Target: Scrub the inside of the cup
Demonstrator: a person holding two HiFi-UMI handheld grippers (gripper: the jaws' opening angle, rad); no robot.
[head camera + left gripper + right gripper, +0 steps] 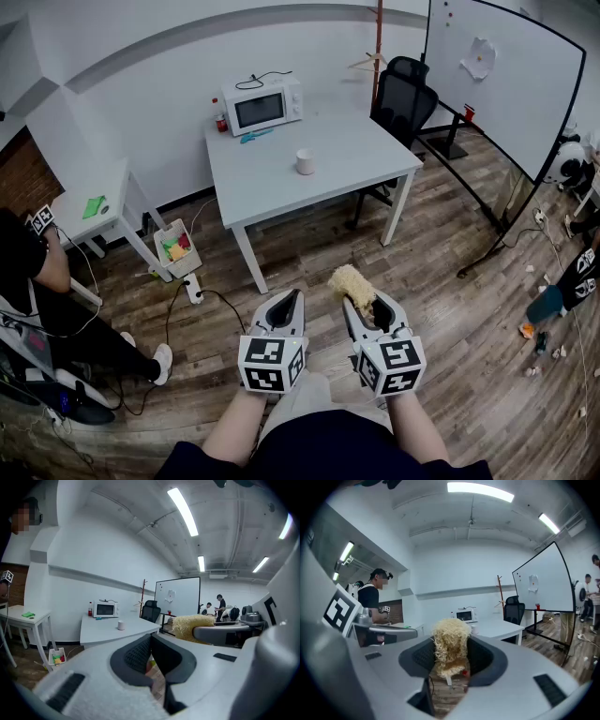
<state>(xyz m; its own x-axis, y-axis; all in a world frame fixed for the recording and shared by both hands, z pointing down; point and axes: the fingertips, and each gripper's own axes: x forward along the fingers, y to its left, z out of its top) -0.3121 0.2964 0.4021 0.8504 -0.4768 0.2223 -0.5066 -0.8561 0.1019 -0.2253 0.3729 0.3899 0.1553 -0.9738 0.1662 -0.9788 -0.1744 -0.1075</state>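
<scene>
A small white cup (306, 161) stands upright near the middle of the white table (272, 187), far ahead of both grippers; it also shows as the cup (121, 625) in the left gripper view. My right gripper (364, 300) is shut on a pale yellow fibrous scrubber (352, 284), which sticks out past the jaws as a scrubber (450, 646). My left gripper (289, 302) is shut with nothing between its jaws, which meet in the left gripper view (151, 657). Both are held level, side by side, above the wooden floor.
A white microwave (262, 105) and a red bottle (221, 122) sit at the table's back edge. A black office chair (405, 98) and a whiteboard (506, 80) stand to the right. A small side table (94, 211), a bin (175, 248) and a seated person (37, 281) are at left.
</scene>
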